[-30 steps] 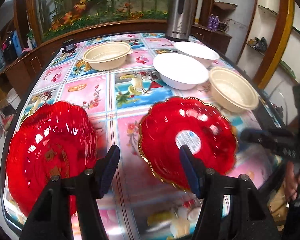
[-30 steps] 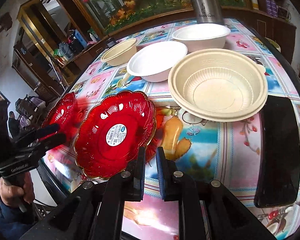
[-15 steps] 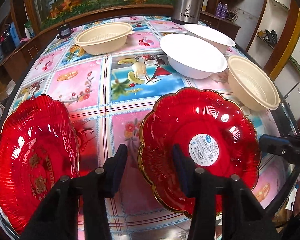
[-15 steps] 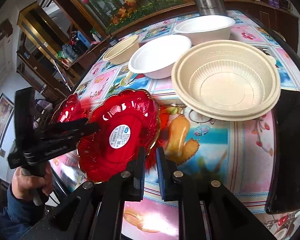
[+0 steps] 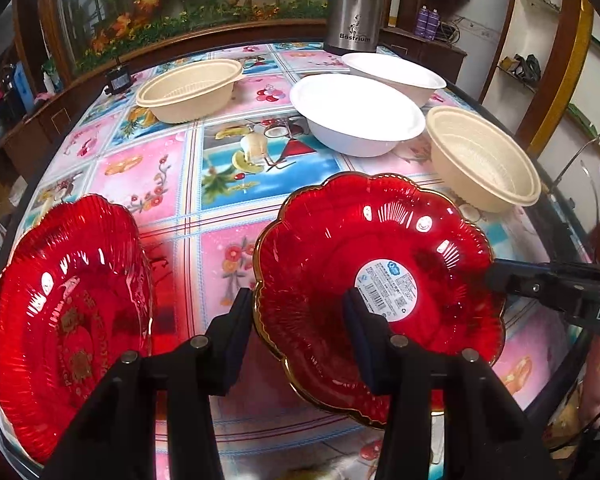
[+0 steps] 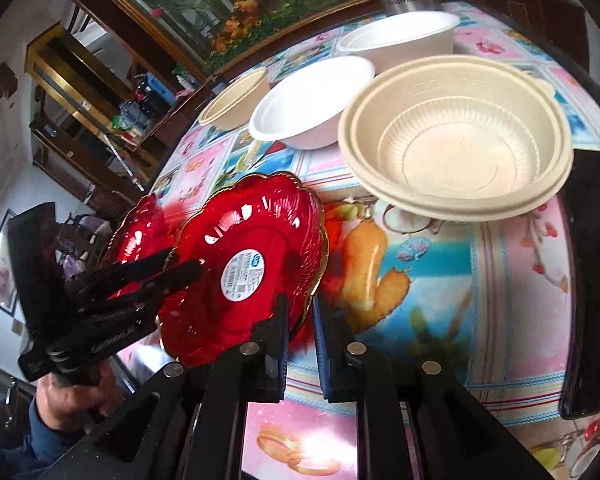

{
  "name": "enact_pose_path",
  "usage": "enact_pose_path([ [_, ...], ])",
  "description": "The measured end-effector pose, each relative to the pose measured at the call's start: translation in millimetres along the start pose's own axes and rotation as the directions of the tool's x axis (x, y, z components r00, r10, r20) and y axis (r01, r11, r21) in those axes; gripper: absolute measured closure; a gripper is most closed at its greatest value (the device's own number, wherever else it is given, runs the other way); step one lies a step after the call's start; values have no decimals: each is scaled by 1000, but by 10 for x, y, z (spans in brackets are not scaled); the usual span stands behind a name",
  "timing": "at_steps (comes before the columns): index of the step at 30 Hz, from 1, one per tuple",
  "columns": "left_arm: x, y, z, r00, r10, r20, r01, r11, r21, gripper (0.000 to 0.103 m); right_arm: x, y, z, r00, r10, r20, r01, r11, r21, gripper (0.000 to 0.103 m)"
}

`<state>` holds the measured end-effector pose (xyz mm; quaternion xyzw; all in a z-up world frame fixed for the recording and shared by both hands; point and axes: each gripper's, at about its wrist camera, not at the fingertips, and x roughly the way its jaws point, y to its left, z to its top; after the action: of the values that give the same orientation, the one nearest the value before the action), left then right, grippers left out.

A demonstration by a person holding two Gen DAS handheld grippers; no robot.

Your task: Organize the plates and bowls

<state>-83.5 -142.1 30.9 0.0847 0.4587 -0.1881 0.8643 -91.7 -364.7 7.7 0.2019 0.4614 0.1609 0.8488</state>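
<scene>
Your right gripper angles down at the table, clamped on the near rim of the labelled red plate, tipping it up. Your left gripper points steeply down, jaws partly open astride that plate's opposite rim, not pressing; the other red plate lies just beside it.

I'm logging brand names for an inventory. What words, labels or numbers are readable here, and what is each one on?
"Bastrium": on the steel flask at the table's far edge.
"DAS", cut off by the frame edge: on the right claw.
White round sticker with barcode on the red plate: print too small to read.
Gold lettering on the other red plate: too distorted to read.
Lettering on the left claw: blurred.
</scene>
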Motion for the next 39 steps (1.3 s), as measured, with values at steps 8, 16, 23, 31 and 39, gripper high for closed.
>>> enact_pose_path([
  [8, -157, -31, 29, 999, -6, 44, 6, 1000, 2, 58, -143, 60, -4, 1000, -9, 29, 9, 1000, -25, 90],
  [16, -280, 20, 28, 998, -4, 68, 4, 1000, -15, 58, -240, 135, 28, 999, -11, 49, 13, 999, -49, 90],
  [23, -417, 153, 19, 995, 6, 96, -1, 999, -47, 58, -232, 282, 80, 998, -2, 59, 6, 997, -74, 90],
  [31, -658, 532, -60, 990, 30, 140, -11, 991, -134, 58, -194, 664, 220, 997, 23, 72, -11, 987, -160, 89],
  [39, -888, 1152, -271, 981, 112, 160, -67, 961, -267, 58, 109, 1248, 321, 997, 68, 40, -55, 964, -262, 89],
])
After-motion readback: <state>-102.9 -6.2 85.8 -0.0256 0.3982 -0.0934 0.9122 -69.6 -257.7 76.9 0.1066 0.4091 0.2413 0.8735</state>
